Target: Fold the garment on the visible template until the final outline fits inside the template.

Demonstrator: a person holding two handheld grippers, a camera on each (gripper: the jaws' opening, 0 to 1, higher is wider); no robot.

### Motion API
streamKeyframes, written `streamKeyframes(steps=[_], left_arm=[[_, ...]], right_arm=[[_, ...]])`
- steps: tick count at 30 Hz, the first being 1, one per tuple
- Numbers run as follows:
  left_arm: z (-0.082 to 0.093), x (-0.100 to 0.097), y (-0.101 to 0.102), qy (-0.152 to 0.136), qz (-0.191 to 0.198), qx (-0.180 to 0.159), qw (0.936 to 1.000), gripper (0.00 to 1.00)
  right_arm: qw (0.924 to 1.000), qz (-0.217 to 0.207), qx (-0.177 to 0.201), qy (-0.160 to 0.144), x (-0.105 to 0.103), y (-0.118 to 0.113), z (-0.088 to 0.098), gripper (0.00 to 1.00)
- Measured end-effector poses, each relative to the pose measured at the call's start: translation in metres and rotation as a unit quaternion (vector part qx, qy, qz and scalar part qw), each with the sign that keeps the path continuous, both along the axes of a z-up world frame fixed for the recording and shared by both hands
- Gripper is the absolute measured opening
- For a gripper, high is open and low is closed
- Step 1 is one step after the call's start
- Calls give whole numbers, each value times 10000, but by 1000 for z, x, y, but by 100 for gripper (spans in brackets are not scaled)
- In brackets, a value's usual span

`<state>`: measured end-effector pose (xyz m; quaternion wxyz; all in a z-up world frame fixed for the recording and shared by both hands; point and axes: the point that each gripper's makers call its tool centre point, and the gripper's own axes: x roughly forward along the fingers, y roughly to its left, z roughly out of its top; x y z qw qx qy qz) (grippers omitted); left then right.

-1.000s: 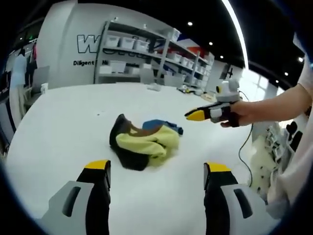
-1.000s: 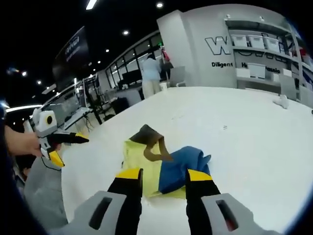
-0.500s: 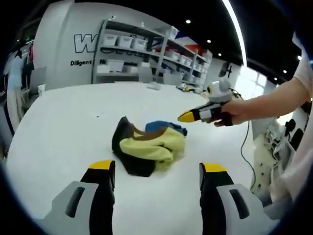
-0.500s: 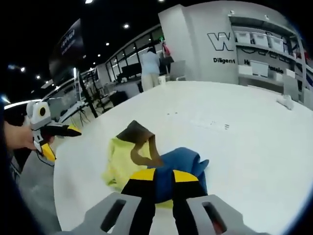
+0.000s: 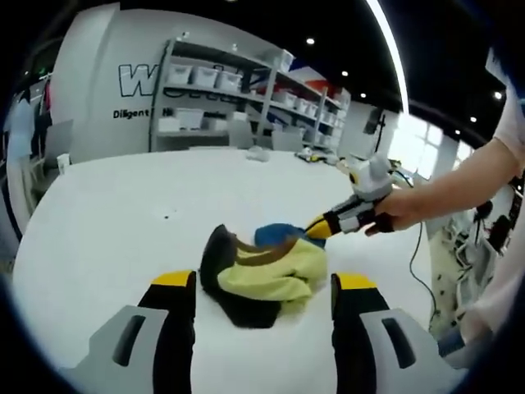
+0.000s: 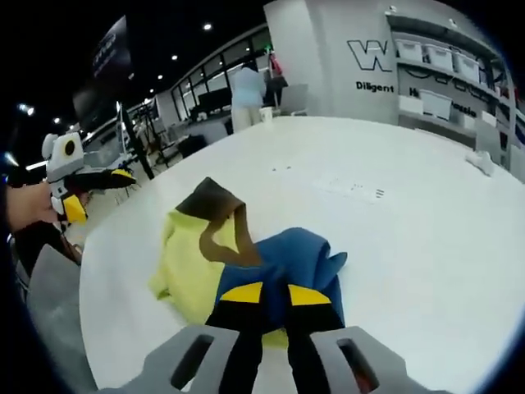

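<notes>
A crumpled garment (image 5: 264, 275) of yellow, brown and blue cloth lies on the white table (image 5: 107, 213). My left gripper (image 5: 262, 286) hovers open just short of it, one jaw on each side of the heap, nothing held. The right gripper (image 5: 317, 231) comes in from the right, held by a hand, with its tip at the blue part. In the right gripper view the garment (image 6: 193, 263) lies ahead, and my right gripper (image 6: 274, 295) has its jaws almost together on the blue fabric at the near edge. The left gripper (image 6: 97, 192) shows open at the far left.
Shelves with white bins (image 5: 221, 78) stand behind the table. A small white object (image 6: 480, 162) lies near the far right edge. Faint marks (image 6: 353, 189) sit on the tabletop beyond the garment. A person (image 6: 246, 90) stands far off. The table's rim (image 6: 90, 246) runs close on the left.
My right gripper's jaws went from apart to nearly together and came down onto the garment's blue part. The left gripper moved closer to the heap, still open.
</notes>
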<state>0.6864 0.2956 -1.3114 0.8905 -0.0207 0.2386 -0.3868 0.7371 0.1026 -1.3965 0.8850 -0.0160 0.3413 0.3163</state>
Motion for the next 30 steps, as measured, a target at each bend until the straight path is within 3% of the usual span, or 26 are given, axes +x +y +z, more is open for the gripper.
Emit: streamKeyframes(steps=[9, 14, 18, 30], left_arm=[[-6, 25, 3, 78, 29, -83, 9999, 62], [-9, 38, -3, 79, -221, 222, 9995, 60], [-13, 51, -11, 107, -358, 279, 9989, 57], [-39, 82, -25, 383, -804, 592, 9943, 47]], right_arm=[[9998, 170, -16, 54, -7, 0, -5, 0], [9999, 166, 23, 10, -11, -2, -3, 0], [9999, 156, 50, -23, -12, -4, 0, 0], [9994, 204, 146, -220, -13, -1, 16, 0]])
